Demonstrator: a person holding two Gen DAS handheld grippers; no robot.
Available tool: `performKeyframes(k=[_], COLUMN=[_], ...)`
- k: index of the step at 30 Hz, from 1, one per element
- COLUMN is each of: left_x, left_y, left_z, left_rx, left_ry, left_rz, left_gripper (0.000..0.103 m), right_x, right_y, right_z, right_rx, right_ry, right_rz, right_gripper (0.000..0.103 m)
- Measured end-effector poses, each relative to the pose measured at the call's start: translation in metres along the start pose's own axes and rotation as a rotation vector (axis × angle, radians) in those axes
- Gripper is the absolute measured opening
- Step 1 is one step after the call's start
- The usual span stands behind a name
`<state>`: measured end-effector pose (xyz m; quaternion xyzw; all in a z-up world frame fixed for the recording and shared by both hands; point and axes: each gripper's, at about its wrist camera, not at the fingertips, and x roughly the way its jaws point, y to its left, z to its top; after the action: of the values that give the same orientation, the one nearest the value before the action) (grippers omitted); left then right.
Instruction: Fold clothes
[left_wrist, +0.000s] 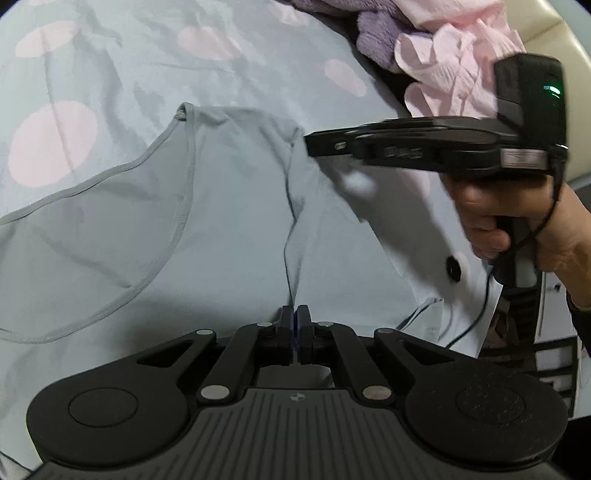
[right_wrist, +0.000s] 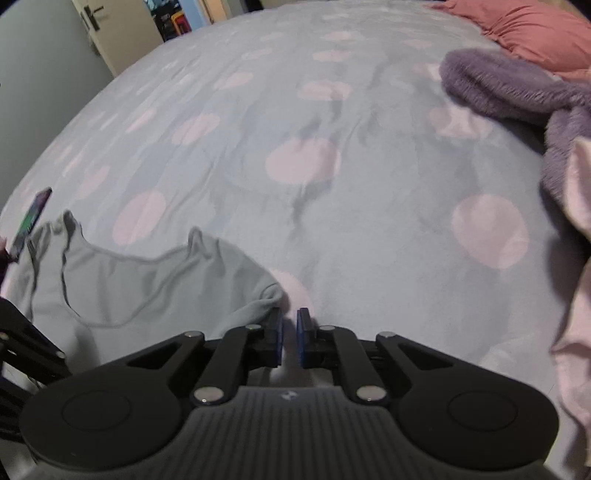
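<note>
**Shirt spread on the bed, left tongs pinching a fold**

Shirt (left_wrist: 229, 192), pale grey-blue with a scooped neckline, lies mostly flat on the spotted bed cover (right_wrist: 332, 110), neckline away from the person. The left tongs (left_wrist: 294, 325) are closed on a ridge of its fabric, a crease running straight up from the pads. The right tongs (right_wrist: 290, 338) stand slightly apart with nothing between them, poised just beside the shirt's sleeve end (right_wrist: 271, 295); in the left view they hang above the sleeve side of the garment.

Judged from this, a fold of the sleeve side looks to be in hand. To do it well, the right tongs should take the sleeve edge through both layers, and the two grips should travel together so the crease stays straight and the cloth lands without bunching. Keeping the fabric low over the bed will help.

A purple fleece (right_wrist: 517, 92) and a pink garment (left_wrist: 454, 62) lie heaped well apart to the right.
</note>
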<state>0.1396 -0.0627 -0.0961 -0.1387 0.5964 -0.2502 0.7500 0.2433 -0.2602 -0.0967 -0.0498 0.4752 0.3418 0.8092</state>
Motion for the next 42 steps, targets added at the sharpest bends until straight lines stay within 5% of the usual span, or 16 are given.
performKeyframes(k=[5,14,20,25,31,36,42], left_x=[-0.012,-0.038,-0.106,-0.155,-0.212,-0.207,-0.202], left_y=[0.01,-0.004,0.032,0.079,0.136,0.146,0.155], left_z=[0.002,-0.005,-0.027,-0.053,-0.085,-0.086,-0.083], left_rx=[-0.044,0.072,0.101,-0.034,-0.201,-0.166,-0.125], left_ry=[-0.062,-0.08,-0.073,-0.137,-0.215,-0.235,-0.264], left_rz=[-0.051,-0.019,0.116,0.206,0.311,0.363,0.401], left_gripper=[0.001,0.001,0.011,0.012,0.012,0.033,0.036], right_x=[-0.015,0.014,-0.027,-0.031,-0.012,-0.033,-0.002], right_y=[0.005,0.033,0.039,0.066,0.101,0.131,0.189], right_z=[0.002,-0.013,-0.012,-0.044,-0.07,-0.044,-0.016], right_rx=[-0.027,-0.121,-0.167,-0.252,-0.365,-0.522,-0.405], right_ry=[-0.017,0.025,0.01,0.112,0.209,0.108,0.091], right_rz=[0.125,0.06,0.157,0.239,0.178,0.068,0.262], right_gripper=[0.013,0.014,0.015,0.017,0.019,0.024,0.031])
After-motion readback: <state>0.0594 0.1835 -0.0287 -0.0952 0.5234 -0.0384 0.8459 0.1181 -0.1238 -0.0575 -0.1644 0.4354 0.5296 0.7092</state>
